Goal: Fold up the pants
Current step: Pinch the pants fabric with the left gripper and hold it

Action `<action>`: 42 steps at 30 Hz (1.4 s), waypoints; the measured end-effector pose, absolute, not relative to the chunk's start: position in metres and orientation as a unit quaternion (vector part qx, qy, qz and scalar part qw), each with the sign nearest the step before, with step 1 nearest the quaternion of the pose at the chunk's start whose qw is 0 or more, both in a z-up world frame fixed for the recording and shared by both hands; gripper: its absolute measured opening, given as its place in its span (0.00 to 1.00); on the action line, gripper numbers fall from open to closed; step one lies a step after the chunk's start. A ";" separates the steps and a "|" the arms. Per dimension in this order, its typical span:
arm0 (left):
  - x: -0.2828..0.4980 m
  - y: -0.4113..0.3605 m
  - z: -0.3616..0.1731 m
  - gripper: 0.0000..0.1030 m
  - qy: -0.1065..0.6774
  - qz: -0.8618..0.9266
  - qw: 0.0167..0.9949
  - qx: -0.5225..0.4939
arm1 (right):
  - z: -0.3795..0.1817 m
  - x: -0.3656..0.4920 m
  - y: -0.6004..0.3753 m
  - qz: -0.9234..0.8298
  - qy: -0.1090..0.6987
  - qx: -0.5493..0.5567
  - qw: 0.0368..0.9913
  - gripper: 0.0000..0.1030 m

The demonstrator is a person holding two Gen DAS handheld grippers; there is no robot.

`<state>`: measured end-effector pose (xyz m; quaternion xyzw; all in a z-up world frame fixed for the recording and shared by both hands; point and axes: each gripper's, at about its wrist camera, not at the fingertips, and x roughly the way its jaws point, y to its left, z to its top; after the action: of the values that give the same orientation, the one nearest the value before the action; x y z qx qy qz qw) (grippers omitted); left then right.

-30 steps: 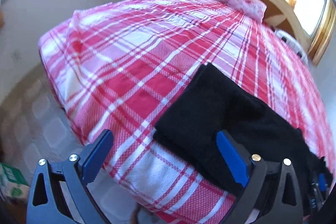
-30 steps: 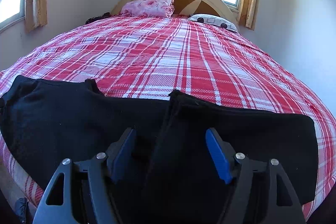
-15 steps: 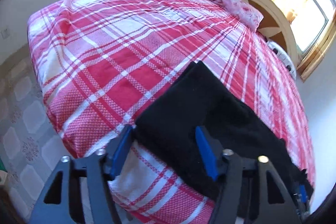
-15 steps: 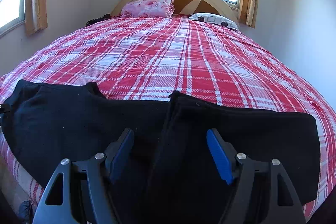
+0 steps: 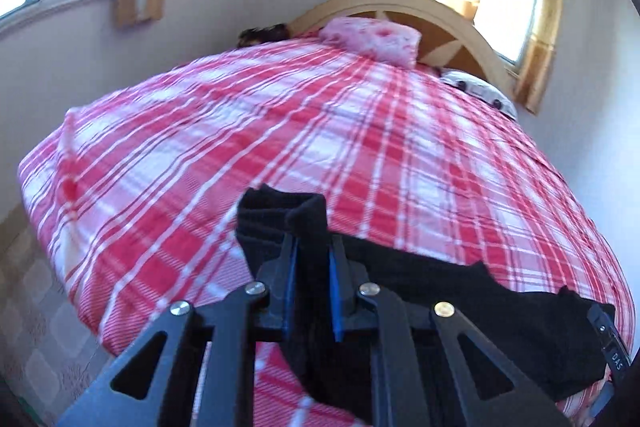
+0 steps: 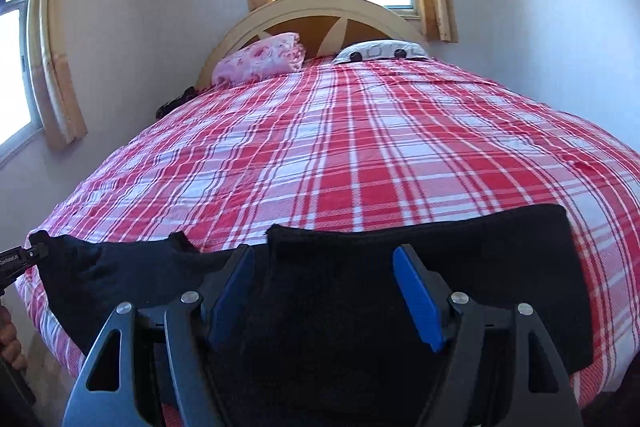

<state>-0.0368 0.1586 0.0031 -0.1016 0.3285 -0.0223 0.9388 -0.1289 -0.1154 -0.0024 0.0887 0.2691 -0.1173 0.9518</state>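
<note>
The black pants [image 5: 480, 307] lie across the near edge of a bed with a red and white plaid cover [image 5: 360, 147]. My left gripper [image 5: 312, 247] is shut on the pants' left end. That end bunches up between the blue pads and is lifted off the cover. In the right wrist view the pants [image 6: 480, 267] stretch from left to right, with a doubled part on the right. My right gripper [image 6: 322, 255] stands open over that part, with black cloth between and below its fingers. The left gripper [image 6: 20, 259] shows at that view's left edge, at the pants' corner.
A pink pillow [image 6: 260, 63] and a white patterned pillow [image 6: 380, 51] lie against the arched headboard [image 6: 320, 11]. Dark cloth [image 6: 176, 103] sits at the bed's far left. Walls and curtained windows surround the bed. Tiled floor [image 5: 32, 307] lies left of it. A hand [image 6: 8, 343] shows low left.
My left gripper went from wide open to shut on the pants' left end and raised it, tilting up toward the headboard. The right gripper rose a little and rolled, its jaws unchanged.
</note>
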 end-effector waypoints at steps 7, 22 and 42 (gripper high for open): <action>-0.033 0.075 0.008 0.14 0.332 -0.107 0.937 -0.004 | -0.008 -0.136 -0.128 -0.125 0.275 0.109 0.947 0.71; -0.042 -0.018 -0.038 0.14 0.388 -0.157 0.900 0.120 | -0.021 -0.134 -0.138 -0.146 0.312 0.112 0.932 0.71; -0.038 -0.027 -0.043 0.14 0.394 -0.145 0.897 0.135 | -0.020 -0.131 -0.137 -0.148 0.324 0.112 0.928 0.71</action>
<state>-0.0382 -0.0270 -0.0430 0.1350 0.3940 -0.1453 0.8974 -0.1309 -0.1372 -0.0197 0.1121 0.3243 -0.1478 0.9276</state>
